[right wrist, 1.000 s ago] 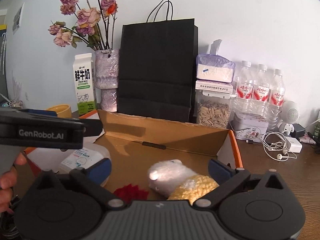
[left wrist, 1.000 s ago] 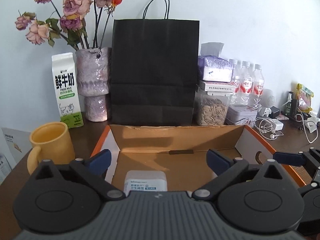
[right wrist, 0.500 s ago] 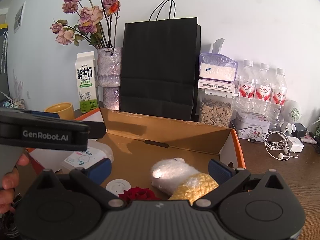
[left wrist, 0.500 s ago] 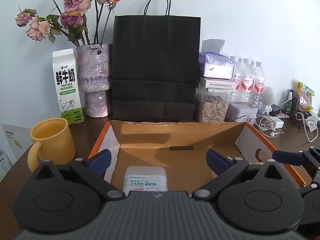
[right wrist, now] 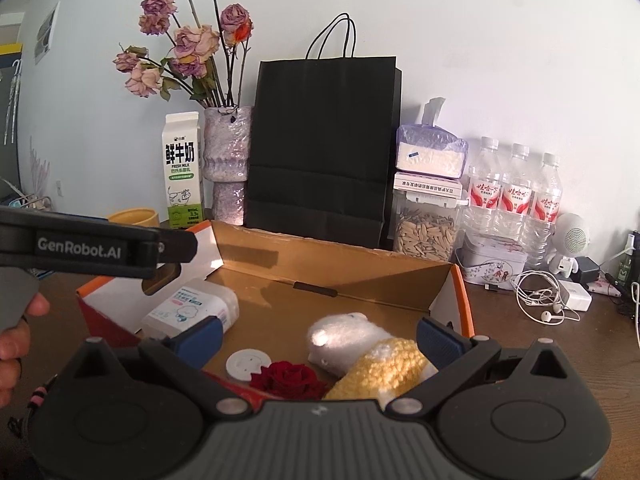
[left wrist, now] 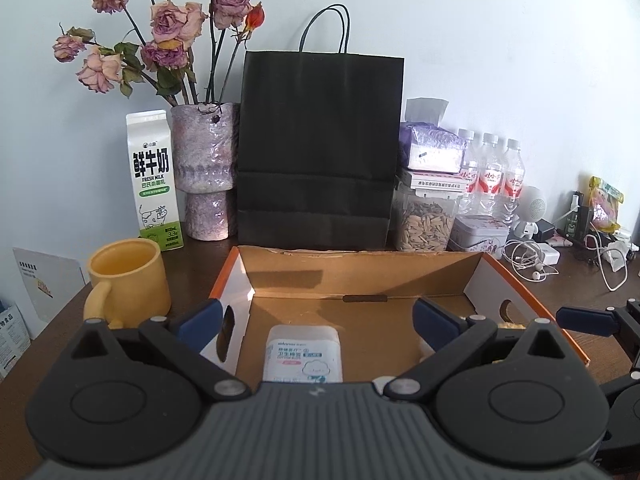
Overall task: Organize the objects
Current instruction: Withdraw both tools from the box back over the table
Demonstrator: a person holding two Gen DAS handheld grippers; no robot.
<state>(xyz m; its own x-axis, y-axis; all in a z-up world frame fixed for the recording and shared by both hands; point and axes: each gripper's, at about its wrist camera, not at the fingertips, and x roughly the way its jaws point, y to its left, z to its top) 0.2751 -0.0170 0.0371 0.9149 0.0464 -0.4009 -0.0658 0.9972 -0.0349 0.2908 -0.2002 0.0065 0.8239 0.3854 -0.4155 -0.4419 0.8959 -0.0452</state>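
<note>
An open cardboard box (left wrist: 360,276) (right wrist: 352,268) with orange edges sits on the dark table. Inside lie a white cotton-swab container (left wrist: 303,354) (right wrist: 192,310), a white-and-yellow plush toy (right wrist: 368,354), a red rose (right wrist: 288,376) and a small white disc (right wrist: 248,364). My left gripper (left wrist: 318,320) hovers open above the box's near left part, nothing between its blue pads. My right gripper (right wrist: 318,338) hangs open over the near right part, above the plush and rose. The left gripper's body (right wrist: 96,246) crosses the right wrist view's left side.
Behind the box stand a black paper bag (left wrist: 320,148), a milk carton (left wrist: 154,180), a vase of dried roses (left wrist: 206,168), a seed jar (left wrist: 426,224), water bottles (left wrist: 492,176) and a tin (left wrist: 480,232). A yellow mug (left wrist: 128,280) sits left. Earphones and a charger (right wrist: 560,300) lie right.
Both grippers have drawn back and up from the box, so more of its floor and contents show. The rose and white disc have come into the right wrist view. Both stay open.
</note>
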